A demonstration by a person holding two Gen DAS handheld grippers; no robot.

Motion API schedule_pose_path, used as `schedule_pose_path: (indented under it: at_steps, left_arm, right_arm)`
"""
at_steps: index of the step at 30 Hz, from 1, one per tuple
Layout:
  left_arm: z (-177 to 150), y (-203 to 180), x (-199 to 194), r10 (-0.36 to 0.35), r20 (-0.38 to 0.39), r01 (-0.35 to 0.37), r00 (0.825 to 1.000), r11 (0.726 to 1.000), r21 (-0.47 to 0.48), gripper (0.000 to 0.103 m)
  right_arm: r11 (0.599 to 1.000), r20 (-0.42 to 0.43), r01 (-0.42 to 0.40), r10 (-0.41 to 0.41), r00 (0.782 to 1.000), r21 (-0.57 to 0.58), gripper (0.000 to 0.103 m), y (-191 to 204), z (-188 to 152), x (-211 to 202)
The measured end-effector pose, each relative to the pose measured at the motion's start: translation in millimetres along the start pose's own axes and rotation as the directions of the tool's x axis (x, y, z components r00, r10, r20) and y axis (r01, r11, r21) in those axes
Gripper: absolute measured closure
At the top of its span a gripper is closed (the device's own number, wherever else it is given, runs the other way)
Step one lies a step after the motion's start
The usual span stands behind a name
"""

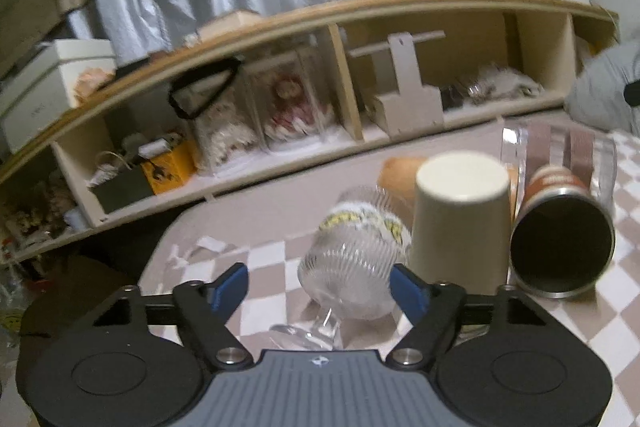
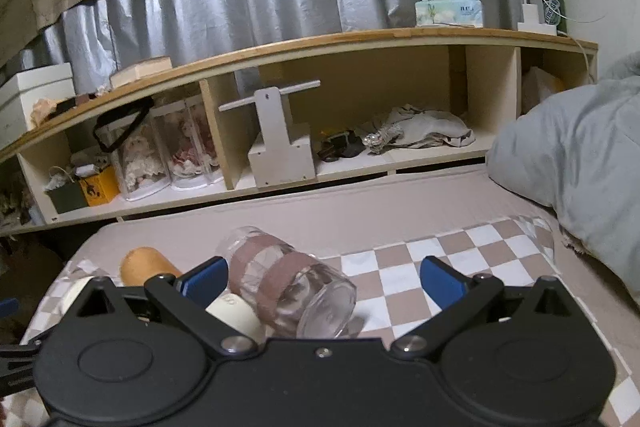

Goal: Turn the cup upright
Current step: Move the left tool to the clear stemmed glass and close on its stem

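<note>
Two grippers are seen over a checkered cloth (image 2: 404, 267). Left gripper (image 1: 320, 281): jaws spread wide, with a ribbed stemmed glass (image 1: 352, 267) tilted between the blue pads (image 1: 406, 289). The right pad appears to touch the bowl; a gap is seen at the left pad, so no grip is established. The foot and stem of the glass point toward the camera. Just right of it, a cream cup (image 1: 460, 215) stands upside down, base uppermost. Beside that, a brown can-like tumbler (image 1: 560, 239) lies on its side, dark mouth toward the lens. Right gripper (image 2: 324, 281): jaws wide open, nothing held. A clear jar with brown bands (image 2: 288, 283) lies on its side between the fingers, nearer the left one.
</note>
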State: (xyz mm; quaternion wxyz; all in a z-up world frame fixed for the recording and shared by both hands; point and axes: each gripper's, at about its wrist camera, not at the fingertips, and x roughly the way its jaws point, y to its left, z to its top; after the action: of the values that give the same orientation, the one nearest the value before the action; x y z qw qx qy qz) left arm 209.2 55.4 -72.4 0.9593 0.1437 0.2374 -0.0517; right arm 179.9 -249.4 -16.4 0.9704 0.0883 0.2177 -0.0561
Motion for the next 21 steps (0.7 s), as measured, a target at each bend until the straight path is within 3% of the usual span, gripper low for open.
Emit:
schedule_pose_path:
  at_steps: [7, 11, 15, 18, 21]
  left_arm:
    - [-4.8, -2.1, 21.5, -0.107, -0.103, 0.116, 0.989, 0.989, 0.088, 0.047]
    - [-5.8, -8.1, 26.1, -0.084, -0.140, 0.108, 0.987, 0.978, 0.177, 0.051]
    - [-3.4, -8.3, 29.9, -0.053, -0.180, 0.095, 0.982, 0.967, 0.237, 0.060]
    - [-6.3, -12.7, 37.6, 0.018, -0.205, 0.049, 0.979, 0.947, 0.316, 0.062]
    - [-8.5, -14.1, 41.7, 0.054, -0.207, 0.016, 0.977, 0.946, 0.324, 0.062]
  right_arm:
    - [1.000, 0.002, -0.007, 0.007, 1.000, -0.020, 0.000, -7.8, -9.9, 12.9]
    - [1.000, -0.003, -0.010, 0.010, 1.000, -0.002, 0.000, -13.7, -12.5, 16.0]
    - [1.000, 0.006, -0.022, 0.022, 1.000, 0.005, 0.000, -18.2, -10.8, 15.7]
    - [1.000, 0.019, -0.029, 0.029, 0.999, 0.001, 0.000, -20.7, -10.5, 12.7]
    - [0.999, 0.027, -0.033, 0.033, 0.999, 0.005, 0.000, -25.2, -10.5, 10.3]
